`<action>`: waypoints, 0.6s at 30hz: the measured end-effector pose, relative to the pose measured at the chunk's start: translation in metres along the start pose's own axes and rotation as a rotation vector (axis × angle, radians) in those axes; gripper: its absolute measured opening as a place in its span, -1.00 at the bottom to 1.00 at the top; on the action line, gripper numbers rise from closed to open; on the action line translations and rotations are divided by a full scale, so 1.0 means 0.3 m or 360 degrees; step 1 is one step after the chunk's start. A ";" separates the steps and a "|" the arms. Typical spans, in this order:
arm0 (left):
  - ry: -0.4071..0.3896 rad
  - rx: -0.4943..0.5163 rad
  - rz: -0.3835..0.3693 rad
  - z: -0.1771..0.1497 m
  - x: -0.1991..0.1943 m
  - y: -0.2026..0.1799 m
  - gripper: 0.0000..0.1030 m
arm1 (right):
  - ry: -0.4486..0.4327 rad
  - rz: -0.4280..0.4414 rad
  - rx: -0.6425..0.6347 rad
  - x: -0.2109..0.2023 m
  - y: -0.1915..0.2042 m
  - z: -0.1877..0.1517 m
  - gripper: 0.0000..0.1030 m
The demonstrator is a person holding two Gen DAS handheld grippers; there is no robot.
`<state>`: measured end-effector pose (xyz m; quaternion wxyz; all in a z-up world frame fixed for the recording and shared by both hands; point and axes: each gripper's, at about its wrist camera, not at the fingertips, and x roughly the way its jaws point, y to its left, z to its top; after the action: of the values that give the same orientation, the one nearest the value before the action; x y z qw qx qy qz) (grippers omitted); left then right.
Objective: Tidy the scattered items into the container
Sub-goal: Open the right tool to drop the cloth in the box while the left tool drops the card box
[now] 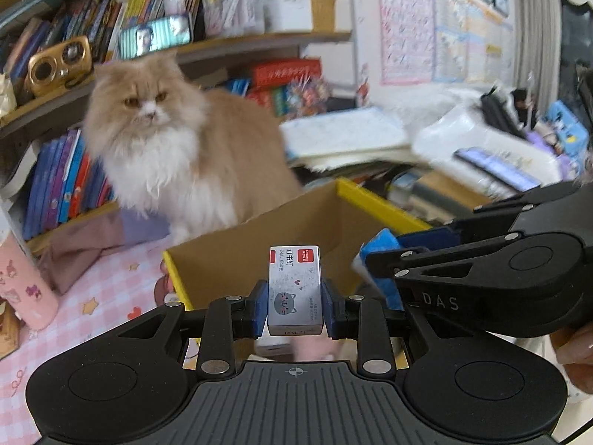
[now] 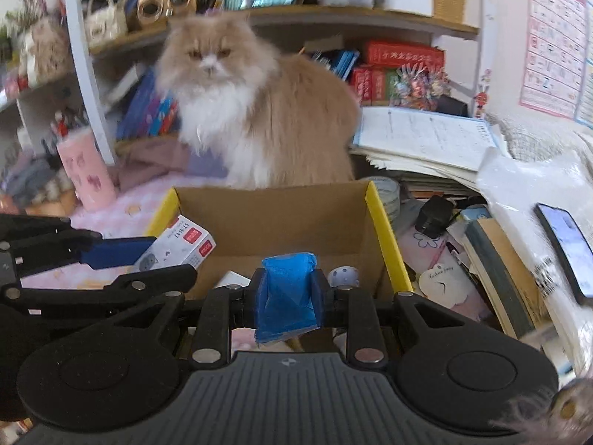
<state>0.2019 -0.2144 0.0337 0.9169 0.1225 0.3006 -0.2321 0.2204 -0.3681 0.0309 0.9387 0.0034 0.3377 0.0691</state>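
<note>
Cardboard box with yellow-edged rim (image 2: 385, 233) stands open at the middle of the cluttered desk, a fluffy cream-and-white cat (image 1: 166, 137) seated just beyond its far wall. Left gripper (image 1: 294, 306) is clamped on a small white staple box with a cat drawing (image 1: 294, 289); right gripper (image 2: 287, 296) pinches a crumpled blue plastic packet (image 2: 289, 293). Both loads hover at the box's near edge. Best practice: carry each fully past the rim, lower it inside, then release, clear of the cat.
</note>
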 end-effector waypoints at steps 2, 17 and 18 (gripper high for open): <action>0.0040 0.0011 0.0026 -0.002 0.034 -0.006 -0.45 | 0.0041 0.0007 -0.0023 0.045 -0.010 -0.005 -0.55; 0.0184 -0.0027 0.0162 -0.021 0.142 -0.040 -0.35 | 0.0190 0.0025 -0.0064 0.187 -0.083 -0.071 -0.26; 0.0185 -0.0035 0.0180 -0.018 0.140 -0.039 -0.24 | 0.0185 0.0033 -0.0058 0.185 -0.087 -0.071 -0.26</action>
<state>0.2234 -0.2374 0.0029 0.9109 0.1426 0.3484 -0.1690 0.2526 -0.3875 -0.0221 0.9167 -0.0143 0.3902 0.0852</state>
